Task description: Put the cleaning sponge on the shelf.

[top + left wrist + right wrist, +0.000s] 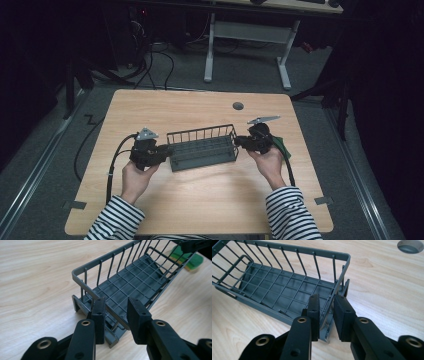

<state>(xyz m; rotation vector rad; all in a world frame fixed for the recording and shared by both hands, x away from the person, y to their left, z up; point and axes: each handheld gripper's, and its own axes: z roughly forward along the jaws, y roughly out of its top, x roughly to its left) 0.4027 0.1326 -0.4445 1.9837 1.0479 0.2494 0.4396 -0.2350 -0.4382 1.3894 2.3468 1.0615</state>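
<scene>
1. Black jaws of the left gripper (116,320) rise nearest the lens in the left gripper view, straddling the top rim of one short end wall of the grey wire basket (130,287); the gap between the pads looks wider than the rim, and I cannot tell whether both pads press on it.
2. Jaws of the right gripper (327,315) stand closer together in the right gripper view, one inside and one outside the basket's opposite end wall, closed on that thin wall.
3. Seen from the high view, the wire basket (202,147) sits near the middle of the wooden table (200,200), long side across, with the left gripper (167,150) at its left end and the right gripper (239,142) at its right end.
4. That same view shows what the gripper views leave out: the left hand (134,180) and right hand (270,165) with striped sleeves behind the basket's near side, the grey three-cornered plates on top of both grippers, and a cable trailing off the table from each.
5. Grid floor and upright bars of the basket come out clearly in both gripper views, and the basket holds nothing.
6. A green cloth (187,258) lies on the table just beyond the basket's far end in the left gripper view; in the high view it peeks out (281,145) beside the right gripper.
7. Farther from the basket, a round grey grommet (410,245) is set in the tabletop, at the upper corner of the right gripper view and beyond the basket's far side in the high view (238,106).
</scene>
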